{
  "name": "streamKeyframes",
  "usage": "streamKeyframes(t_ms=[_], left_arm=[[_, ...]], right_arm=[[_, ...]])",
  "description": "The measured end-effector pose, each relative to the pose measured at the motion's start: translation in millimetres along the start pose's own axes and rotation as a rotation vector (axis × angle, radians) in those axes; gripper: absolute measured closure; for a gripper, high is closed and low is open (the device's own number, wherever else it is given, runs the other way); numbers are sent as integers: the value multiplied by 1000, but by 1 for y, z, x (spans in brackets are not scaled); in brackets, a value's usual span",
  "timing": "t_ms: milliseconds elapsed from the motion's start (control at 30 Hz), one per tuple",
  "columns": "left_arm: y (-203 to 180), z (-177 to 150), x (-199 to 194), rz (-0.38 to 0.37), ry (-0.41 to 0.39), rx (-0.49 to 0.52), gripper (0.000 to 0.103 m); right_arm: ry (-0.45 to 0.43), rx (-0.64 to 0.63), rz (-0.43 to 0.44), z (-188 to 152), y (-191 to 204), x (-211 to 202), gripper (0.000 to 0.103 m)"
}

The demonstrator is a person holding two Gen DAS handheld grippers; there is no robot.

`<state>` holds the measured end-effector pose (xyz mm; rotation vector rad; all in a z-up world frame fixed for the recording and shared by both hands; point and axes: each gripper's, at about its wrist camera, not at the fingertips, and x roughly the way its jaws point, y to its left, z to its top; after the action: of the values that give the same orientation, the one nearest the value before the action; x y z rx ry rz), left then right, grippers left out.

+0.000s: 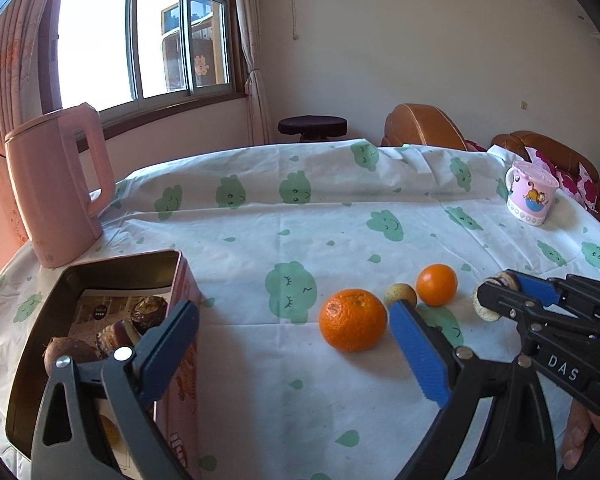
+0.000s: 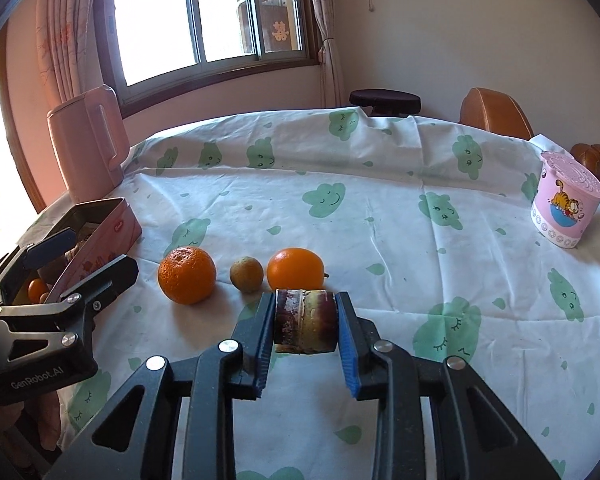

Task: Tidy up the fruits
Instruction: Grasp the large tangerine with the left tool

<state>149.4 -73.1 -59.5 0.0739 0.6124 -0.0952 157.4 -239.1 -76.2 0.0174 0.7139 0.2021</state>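
Right gripper (image 2: 305, 322) clamped on sugarcane piece (image 2: 305, 320) above table's near edge; rigid, light, best held across cut ends. Left gripper (image 1: 292, 320) wide open, empty, beside tin (image 1: 32, 352).

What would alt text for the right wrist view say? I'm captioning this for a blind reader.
The right gripper is shut on a short purple sugarcane piece over a cloud-print tablecloth. Behind it lie two oranges with a small brownish fruit between them; the open left gripper is at a pink tin.
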Motion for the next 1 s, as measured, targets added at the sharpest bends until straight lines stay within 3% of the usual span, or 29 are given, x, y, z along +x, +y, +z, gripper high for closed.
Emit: streamKeyframes(t_ms=[433, 533, 667, 1000], left_arm=[[-17, 4, 36, -101, 144, 12, 20], [-19, 5, 46, -117, 181, 14, 29], [-19, 3, 56, -161, 239, 8, 53], [-13, 3, 45, -170, 179, -16, 54]], right_arm=[[-3, 54, -15, 2, -12, 1, 72], [1, 54, -15, 2, -12, 1, 72], [15, 57, 5, 2, -13, 4, 72], [-9, 46, 42, 2, -11, -1, 72]])
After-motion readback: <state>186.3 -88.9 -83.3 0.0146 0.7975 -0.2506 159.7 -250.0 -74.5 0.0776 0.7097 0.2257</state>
